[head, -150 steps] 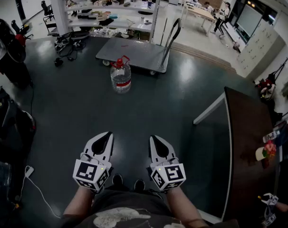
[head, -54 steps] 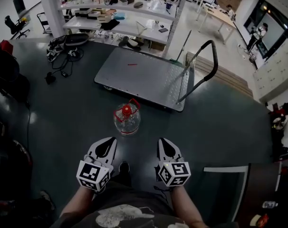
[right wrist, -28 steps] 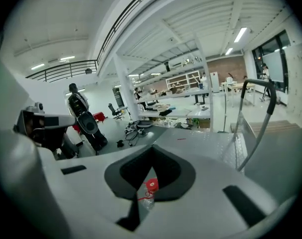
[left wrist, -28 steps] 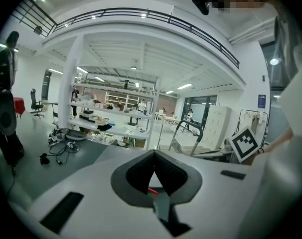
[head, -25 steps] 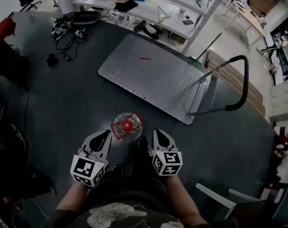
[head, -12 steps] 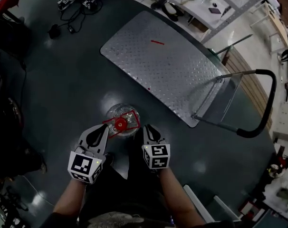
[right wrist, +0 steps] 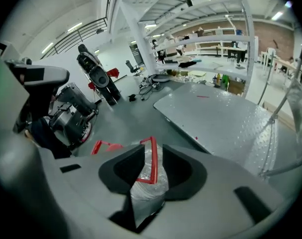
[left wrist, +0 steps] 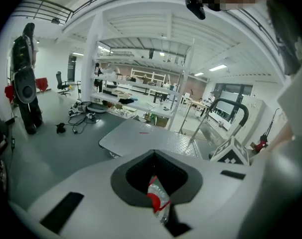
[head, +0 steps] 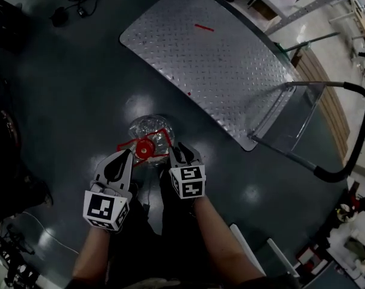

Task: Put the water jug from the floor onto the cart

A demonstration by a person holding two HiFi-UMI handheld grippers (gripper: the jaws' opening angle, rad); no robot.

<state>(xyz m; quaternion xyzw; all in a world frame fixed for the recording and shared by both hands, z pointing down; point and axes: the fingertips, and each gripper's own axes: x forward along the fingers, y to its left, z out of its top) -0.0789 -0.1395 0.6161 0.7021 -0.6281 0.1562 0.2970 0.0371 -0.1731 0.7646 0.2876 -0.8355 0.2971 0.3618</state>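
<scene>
The water jug carries a red and white label whose print is too small to read. Each gripper's cube bears a black-and-white square marker with no words. The jug is clear plastic with a red cap and a red handle; how full it is cannot be told. It stands on the dark floor at the centre of the head view, just below the cart's near edge and apart from it.

The left gripper sits just left of the cap, its jaws pressed together on nothing; the label shows through the hollow behind the tips. The right gripper, just right of the jug, has its jaws opening, and the handle stands in the gap between them, not pinched.

The cart fills the upper middle, its steel deck bare but for a small red strip. Its push bar rises at the right end. Floor lies open left of the jug.
</scene>
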